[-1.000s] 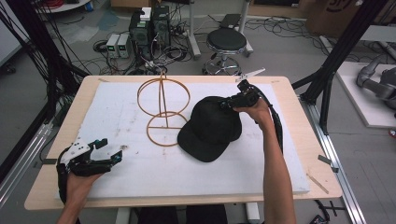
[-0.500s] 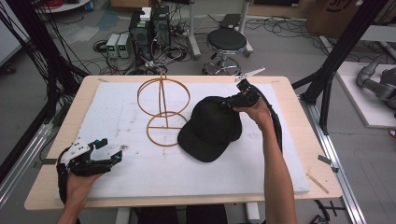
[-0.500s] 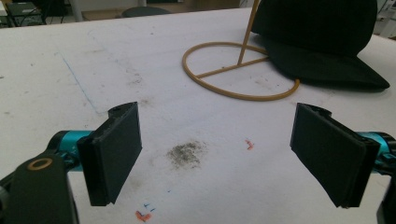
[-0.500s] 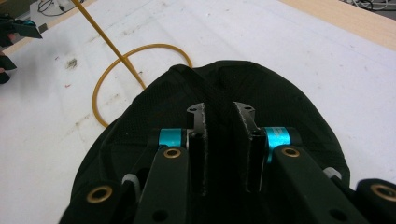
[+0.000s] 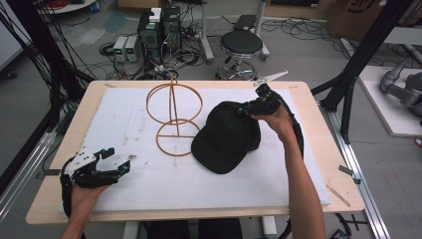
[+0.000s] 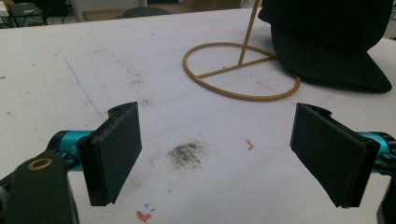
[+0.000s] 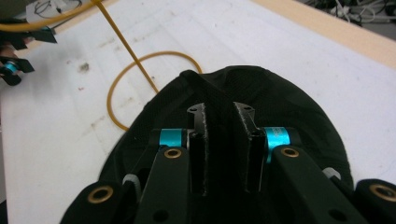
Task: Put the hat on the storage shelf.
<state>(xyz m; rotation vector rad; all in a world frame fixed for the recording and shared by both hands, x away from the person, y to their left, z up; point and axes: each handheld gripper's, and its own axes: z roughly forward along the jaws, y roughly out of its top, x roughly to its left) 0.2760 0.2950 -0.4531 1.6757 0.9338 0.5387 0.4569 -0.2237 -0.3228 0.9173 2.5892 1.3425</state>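
White padded sheeting (image 5: 149, 194) covers the wooden table, with cables, electronics and a round stool seen on the floor beyond it. On the sheet, a black fabric baseball cap (image 5: 226, 137) lies to the right of centre, its brim toward the person and its left edge touching or overlapping the base ring of a yellow wire stand of 2 hoops on an upright rod (image 5: 174, 119).

Between the pictures from 1 s and 0.5 s ago and this one, almost nothing is seen to have shifted: the cap rests in the same spot, and no lift has been started. The right gripper (image 5: 245, 108) is held at the far rim of the cap; in the right gripper view its jaws are drawn narrow with a fold of the cap's black fabric (image 7: 224, 140) pinched between them. From this the grasp is judged to be settled, and a lift toward the stand is judged to be the likely next step.

The left gripper (image 5: 115, 160) is kept at the near left corner, well apart from the cap, its jaws spread wide over bare sheet.
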